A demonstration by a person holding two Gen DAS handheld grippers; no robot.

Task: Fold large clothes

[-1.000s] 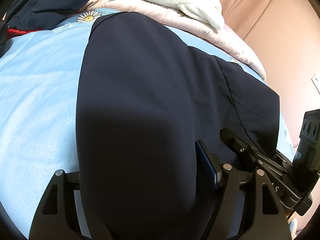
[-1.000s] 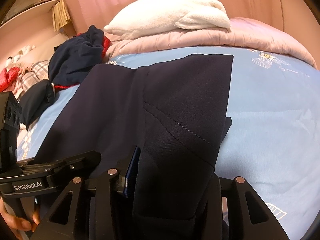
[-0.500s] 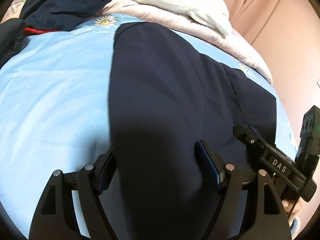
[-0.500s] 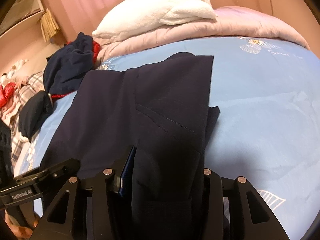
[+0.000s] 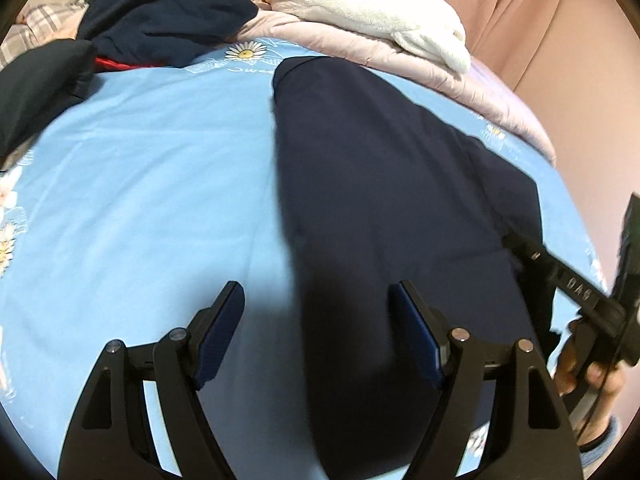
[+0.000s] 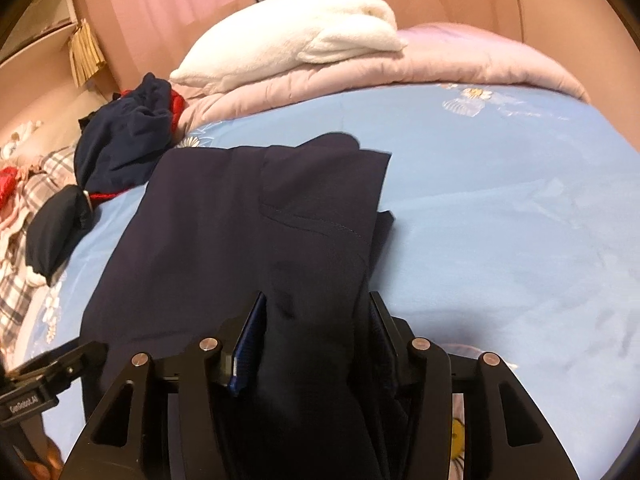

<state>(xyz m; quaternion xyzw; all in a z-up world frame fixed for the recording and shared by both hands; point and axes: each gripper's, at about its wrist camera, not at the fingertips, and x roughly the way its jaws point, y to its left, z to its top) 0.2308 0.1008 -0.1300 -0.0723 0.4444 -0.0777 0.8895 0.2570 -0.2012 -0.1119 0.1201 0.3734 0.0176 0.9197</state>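
Bed sheet (image 6: 500,216): light blue, daisy print.
Navy garment (image 6: 248,216): folded flat mid-sheet, near end reaching to 6 o'clock.
Left gripper (image 5: 316,332): spread wide, clamping nothing.
Right gripper (image 6: 316,340): jaws have just been opening; garment fold between them, grip unclear.

Pink curtains (image 6: 168,4) and a wall (image 5: 580,92) back the bed (image 6: 500,208) — light-blue, daisy-printed sheet — shelf (image 6: 36,40) at left.
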